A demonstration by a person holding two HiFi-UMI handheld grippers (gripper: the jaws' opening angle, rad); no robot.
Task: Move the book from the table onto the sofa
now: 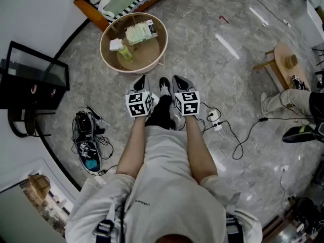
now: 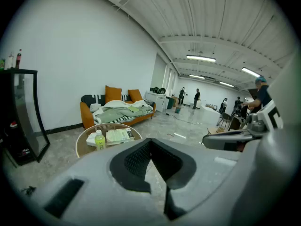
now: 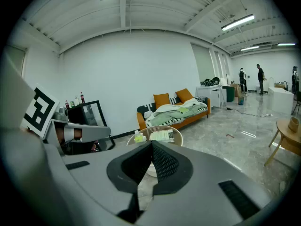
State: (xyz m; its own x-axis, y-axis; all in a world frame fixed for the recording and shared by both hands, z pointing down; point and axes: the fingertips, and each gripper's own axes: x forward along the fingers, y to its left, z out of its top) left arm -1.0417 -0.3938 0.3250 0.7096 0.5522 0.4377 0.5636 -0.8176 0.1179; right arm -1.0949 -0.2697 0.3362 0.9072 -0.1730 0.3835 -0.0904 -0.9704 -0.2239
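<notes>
- The left gripper (image 1: 141,80) and right gripper (image 1: 178,80) are both closed and empty, well short of the round table (image 1: 104,49).
- The book (image 1: 140,33) lies there beside a green bottle (image 1: 125,52); best to step closer, open the jaws and take its free edge.

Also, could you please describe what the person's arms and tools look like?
Both the left tool and right tool are grey, tapering to dark tips, with black ribbed pads. Each carries a white cube with black square markers. The person wears a pale short-sleeved T-shirt and dark shoulder straps.
</notes>
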